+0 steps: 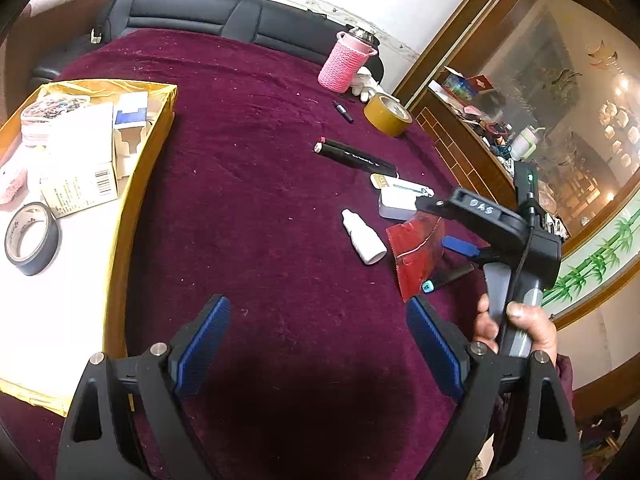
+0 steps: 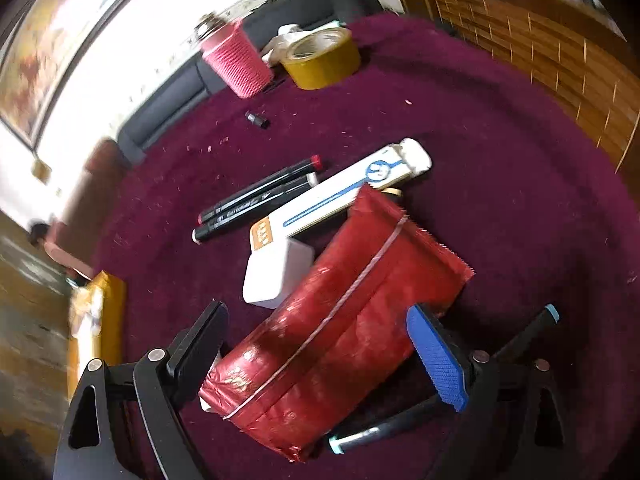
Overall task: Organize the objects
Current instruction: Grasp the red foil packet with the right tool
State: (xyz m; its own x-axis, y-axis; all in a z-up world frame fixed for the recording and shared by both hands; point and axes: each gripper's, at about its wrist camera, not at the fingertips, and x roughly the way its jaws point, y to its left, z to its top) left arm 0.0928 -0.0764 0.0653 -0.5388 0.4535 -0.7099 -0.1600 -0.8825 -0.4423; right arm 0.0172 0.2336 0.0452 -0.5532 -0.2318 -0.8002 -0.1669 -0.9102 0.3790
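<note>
A red foil packet (image 2: pixel 336 332) with a rubber band lies on the maroon cloth between the open jaws of my right gripper (image 2: pixel 316 344); it touches neither pad clearly. The packet (image 1: pixel 418 254) and my right gripper (image 1: pixel 444 226) also show in the left wrist view. My left gripper (image 1: pixel 318 344) is open and empty above bare cloth. Two black markers (image 2: pixel 256 200), a white and blue box (image 2: pixel 344 190), a small white case (image 2: pixel 276 276) and a white dropper bottle (image 1: pixel 362 242) lie nearby. A gold-edged tray (image 1: pixel 136 184) at left holds boxes and black tape (image 1: pixel 30 238).
A pink knitted bottle (image 1: pixel 346 62) and a roll of tan tape (image 1: pixel 387 114) stand at the far side. A teal-capped marker (image 2: pixel 380 432) lies under my right gripper. A wooden glass cabinet (image 1: pixel 520 120) runs along the right. A black bench (image 1: pixel 200 12) lies behind.
</note>
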